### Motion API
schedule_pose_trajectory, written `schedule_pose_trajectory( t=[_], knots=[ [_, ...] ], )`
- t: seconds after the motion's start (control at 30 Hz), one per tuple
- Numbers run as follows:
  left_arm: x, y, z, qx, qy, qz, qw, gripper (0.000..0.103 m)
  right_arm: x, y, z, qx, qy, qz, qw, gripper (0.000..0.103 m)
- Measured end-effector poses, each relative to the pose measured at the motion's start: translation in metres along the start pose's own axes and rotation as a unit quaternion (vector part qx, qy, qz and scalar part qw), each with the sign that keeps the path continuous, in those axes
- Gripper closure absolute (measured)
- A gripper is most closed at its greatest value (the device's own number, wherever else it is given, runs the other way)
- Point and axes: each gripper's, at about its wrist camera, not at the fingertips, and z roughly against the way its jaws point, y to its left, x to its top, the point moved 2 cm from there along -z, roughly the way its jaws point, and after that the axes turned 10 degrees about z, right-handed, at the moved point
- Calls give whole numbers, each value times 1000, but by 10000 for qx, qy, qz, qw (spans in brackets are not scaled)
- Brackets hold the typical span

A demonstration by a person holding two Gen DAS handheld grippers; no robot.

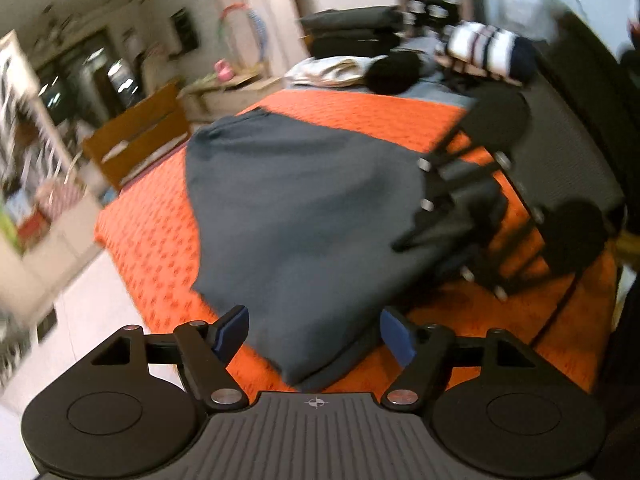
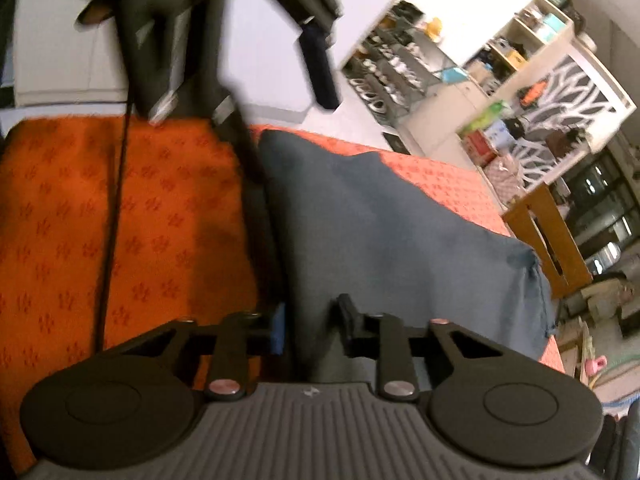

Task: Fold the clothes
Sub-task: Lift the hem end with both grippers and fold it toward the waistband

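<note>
A dark grey-blue garment lies spread on the orange bedspread. My left gripper is open, its blue pads apart just above the garment's near folded corner. My right gripper has its jaws close together on a bunched edge of the same garment, which rises between them. In the left wrist view the right gripper grips the garment's right edge. In the right wrist view the left gripper hangs above the far end of the bed.
A pile of folded and loose clothes sits at the bed's far end. A wooden footboard stands at the left. Shelves and white floor lie beyond the bed. A black cable crosses the bedspread.
</note>
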Motion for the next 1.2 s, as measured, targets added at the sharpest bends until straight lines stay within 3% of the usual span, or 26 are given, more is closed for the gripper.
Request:
schedule_pose_trajectory(
  t=[0.13, 0.3, 0.47, 0.53, 0.63, 0.73, 0.9, 0.97, 1.03, 1.1, 1.2],
  knots=[
    [-4, -16, -18, 84, -148, -466, 9988, 28, 2, -10, 5, -54, 16, -96, 9999, 79],
    [-15, -30, -39, 586, -163, -1263, 9901, 30, 0, -19, 8, -60, 39, -223, 9997, 79],
    [-29, -41, -47, 1001, -238, -2149, 9712, 43, -3, -23, 9, -97, 45, -318, 9994, 78],
    [-32, -43, -45, 1052, -322, -2336, 9661, 55, -7, -19, 8, -124, 84, -372, 9992, 70],
    [-36, -43, -45, 1116, -372, -2464, 9620, 67, -16, -11, 6, -165, 181, -460, 9986, 58],
    [-32, -39, -45, 1103, -400, -2324, 9655, 76, -25, -3, 4, -205, 278, -549, 9979, 49],
    [-21, -35, -38, 1038, -522, -2203, 9685, 83, -43, 9, 3, -571, 554, -380, 9961, 46],
    [-17, -34, -34, 1029, -571, -2164, 9692, 85, -50, 11, 3, -764, 670, -134, 9947, 48],
    [-14, -33, -28, 976, -591, -2120, 9706, 87, -54, 10, 6, -865, 677, -24, 9939, 76],
    [-7, -33, -22, 958, -596, -2155, 9700, 88, -53, 3, 16, -838, 660, -114, 9942, 84],
    [8, -31, -1, 785, -544, -2060, 9739, 89, -45, -21, 40, -636, 554, -605, 9946, 86]
  ],
)
